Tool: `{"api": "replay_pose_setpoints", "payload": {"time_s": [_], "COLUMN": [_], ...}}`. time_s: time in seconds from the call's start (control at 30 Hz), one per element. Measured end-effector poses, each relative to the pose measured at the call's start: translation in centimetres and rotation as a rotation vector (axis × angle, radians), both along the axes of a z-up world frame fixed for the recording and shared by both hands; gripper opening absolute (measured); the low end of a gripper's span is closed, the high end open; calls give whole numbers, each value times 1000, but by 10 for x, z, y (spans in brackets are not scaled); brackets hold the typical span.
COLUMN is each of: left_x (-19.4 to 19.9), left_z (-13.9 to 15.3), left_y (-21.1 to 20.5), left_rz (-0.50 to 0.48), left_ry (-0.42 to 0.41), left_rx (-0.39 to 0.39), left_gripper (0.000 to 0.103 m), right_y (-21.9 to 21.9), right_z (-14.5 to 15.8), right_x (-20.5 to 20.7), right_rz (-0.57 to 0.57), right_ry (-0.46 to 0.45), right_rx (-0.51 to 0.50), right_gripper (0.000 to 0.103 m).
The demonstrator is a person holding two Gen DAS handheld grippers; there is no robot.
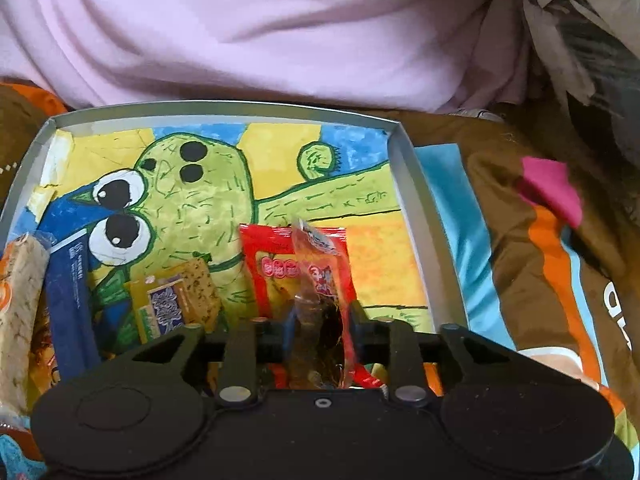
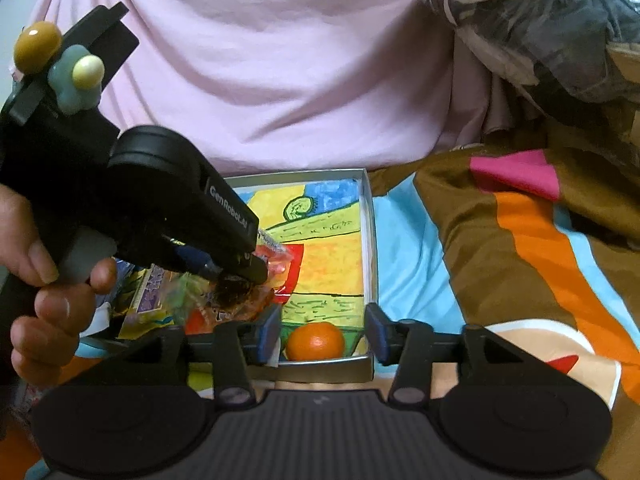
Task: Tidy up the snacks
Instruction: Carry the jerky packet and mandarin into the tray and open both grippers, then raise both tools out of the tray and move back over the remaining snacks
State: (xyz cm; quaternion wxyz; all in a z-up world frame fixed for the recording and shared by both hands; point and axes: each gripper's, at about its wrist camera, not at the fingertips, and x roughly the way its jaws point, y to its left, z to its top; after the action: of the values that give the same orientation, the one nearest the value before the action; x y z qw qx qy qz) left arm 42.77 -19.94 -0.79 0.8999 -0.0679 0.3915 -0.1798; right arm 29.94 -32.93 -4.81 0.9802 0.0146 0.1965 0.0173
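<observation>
A shallow grey box (image 1: pixel 408 184) with a cactus drawing on its floor lies on the bed. My left gripper (image 1: pixel 320 336) is shut on a clear packet of dark snack (image 1: pixel 316 280) over the box, above a red packet (image 1: pixel 272 256). A yellow cracker packet (image 1: pixel 176 300), a blue packet (image 1: pixel 68 300) and a rice-cracker bar (image 1: pixel 20 300) lie at the box's left. In the right wrist view my right gripper (image 2: pixel 322 334) is open and empty, its fingers either side of an orange (image 2: pixel 315 341) in the box's near corner (image 2: pixel 366 364). The left gripper (image 2: pixel 240 264) shows there, holding the packet.
A brown, orange and blue patterned quilt (image 2: pixel 520 240) covers the bed to the right of the box. A pink sheet (image 1: pixel 260 32) rises behind the box. Crumpled grey fabric (image 2: pixel 540 20) lies at the upper right.
</observation>
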Motion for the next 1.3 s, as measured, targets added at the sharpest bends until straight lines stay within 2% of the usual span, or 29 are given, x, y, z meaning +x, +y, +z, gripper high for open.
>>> {"api": "replay_pose_setpoints", "payload": {"time_s": [0.07,0.13,0.37,0.5,0.53,0.83,1.07,1.3], "left_x": [-3,-6,-24,-38,-43,-90,-138,-187], "left_z": [0,1,12,22,25,45,55,62], "left_y": [2,3,12,24,28,66,109,149], "left_rz": [12,15,27,37,47,130,211,247], "left_ry": [-4,-14,-71,-106,-114,-208,-250,-291], "left_rx": [2,9,27,20,15,-11,-42,-10], "left_gripper": [43,57,78,90,94,100,102,102], "right_y": [1,3,8,10,10,14,32,55], "right_z": [1,2,11,18,20,35,48,58], "right_x": [-1,-1,-9,-16,-18,-52,-93,-133], "right_rz": [4,6,12,3,0,9,53,73], "right_ry": [-2,-7,-45,-56,-59,-98,-149,-208], "right_rx": [-5,-15,-19,1,4,49,0,-26], "right_gripper": [60,64,85,101,102,103,103,103]}}
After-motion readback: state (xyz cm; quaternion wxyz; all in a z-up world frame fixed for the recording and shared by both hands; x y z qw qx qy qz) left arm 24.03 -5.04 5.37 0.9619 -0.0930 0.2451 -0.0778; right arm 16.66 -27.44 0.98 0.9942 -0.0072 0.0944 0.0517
